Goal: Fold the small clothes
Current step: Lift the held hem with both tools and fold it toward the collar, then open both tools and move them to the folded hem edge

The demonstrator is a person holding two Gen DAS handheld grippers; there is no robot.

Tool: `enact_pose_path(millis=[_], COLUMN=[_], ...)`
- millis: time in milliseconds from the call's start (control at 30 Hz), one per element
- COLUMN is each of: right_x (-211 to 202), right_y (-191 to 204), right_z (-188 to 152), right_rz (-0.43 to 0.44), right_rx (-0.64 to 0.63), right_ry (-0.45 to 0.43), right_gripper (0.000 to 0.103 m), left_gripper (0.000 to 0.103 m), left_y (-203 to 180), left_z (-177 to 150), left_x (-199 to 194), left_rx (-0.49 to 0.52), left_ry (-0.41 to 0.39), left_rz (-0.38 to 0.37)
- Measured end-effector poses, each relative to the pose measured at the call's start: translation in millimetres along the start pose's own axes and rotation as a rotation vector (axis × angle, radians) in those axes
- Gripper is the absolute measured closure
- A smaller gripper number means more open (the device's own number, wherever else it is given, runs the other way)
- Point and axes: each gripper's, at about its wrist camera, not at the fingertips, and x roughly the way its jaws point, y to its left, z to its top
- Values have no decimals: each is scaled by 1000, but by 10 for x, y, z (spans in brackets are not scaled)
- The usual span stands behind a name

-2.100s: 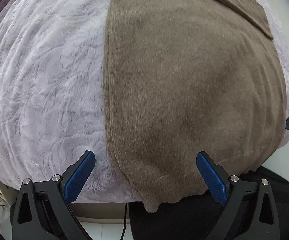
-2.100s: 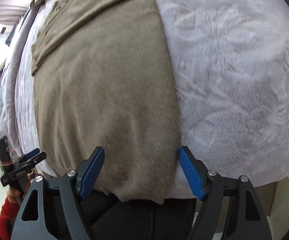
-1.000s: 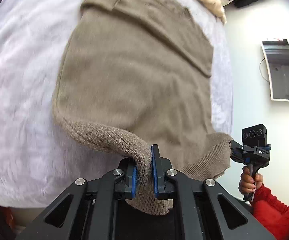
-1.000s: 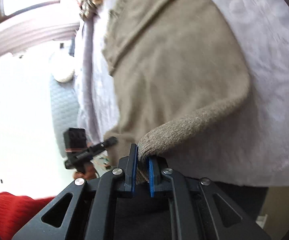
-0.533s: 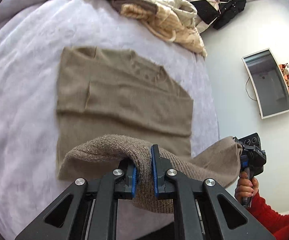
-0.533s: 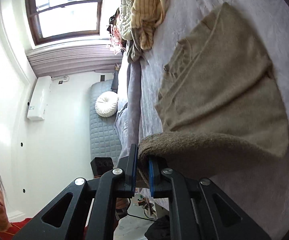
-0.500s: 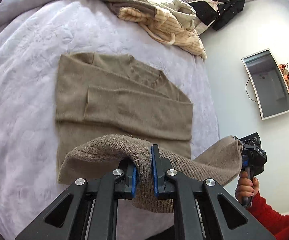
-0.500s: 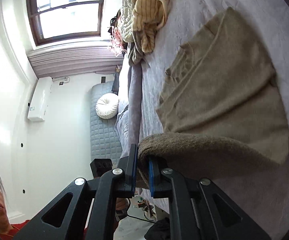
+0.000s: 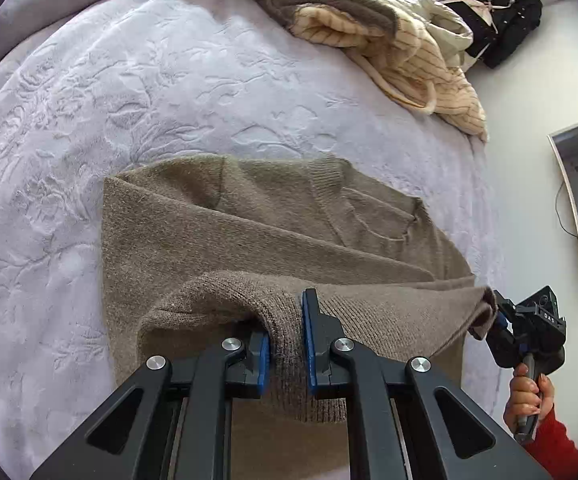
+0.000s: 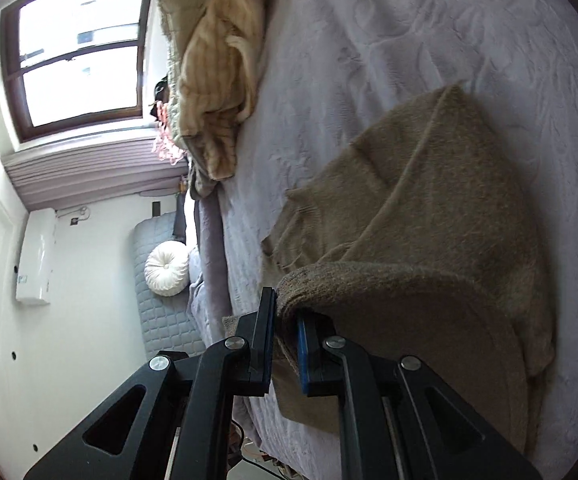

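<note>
Here, my left gripper (image 9: 285, 344) has its fingers clamped on one corner of the brown sweater's (image 9: 217, 232) ribbed hem, and my right gripper (image 10: 287, 348) pinches the other corner the same way. Between them the hem hangs lifted and stretched above the garment's lower half. Beyond that raised edge the body lies flat on the lilac bedspread (image 9: 89, 92), neckline farthest from me, sleeves folded across the chest. Bare bedspread stretches wide to the left of the sweater and past the collar. Farther back, a heap of cream clothes (image 9: 401, 40) sits near the bed's far edge.
</note>
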Motion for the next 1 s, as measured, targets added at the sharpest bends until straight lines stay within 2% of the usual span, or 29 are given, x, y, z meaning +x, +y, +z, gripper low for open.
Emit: enact_pose_path(millis=[167, 300, 367, 433, 467, 567, 700, 767, 900, 933, 1000], right_x=[105, 97, 44, -47, -99, -186, -246, -274, -158, -138, -94], right_y=[-154, -27, 91, 228, 279, 407, 406, 397, 492, 519, 537], right_z=[135, 193, 188, 165, 150, 140, 92, 57, -65, -119, -230], right_rz=[1, 27, 12, -13, -16, -53, -96, -169, -452, -489, -493], right_rx=[37, 39, 8, -50, -70, -127, -135, -170, -393, -443, -500], right_ry=[-10, -13, -8, -16, -21, -34, -62, -69, -49, -35, 20], right_gripper=[92, 87, 77, 47, 44, 43, 44, 44, 44, 44, 44], left_gripper=[89, 89, 89, 81, 79, 79, 79, 79, 79, 79, 79], left_y=[39, -49, -142, -219, -245, -256, -83, -5, 74, 100, 151], left_z=[60, 43, 9, -40, -63, -72, -40, -69, -235, -301, -424], left_x=[172, -97, -268, -381, -433, -545, -638, -643, -564, -528, -424], left_rx=[-11, -38, -9, 34, 55, 99, 56, 51, 90, 94, 86], left_ry=[33, -16, -51, -66, -80, -107, -127, -119, -60, -37, 20], left_rz=[60, 37, 35, 44, 54, 97, 130, 134, 170, 166, 124])
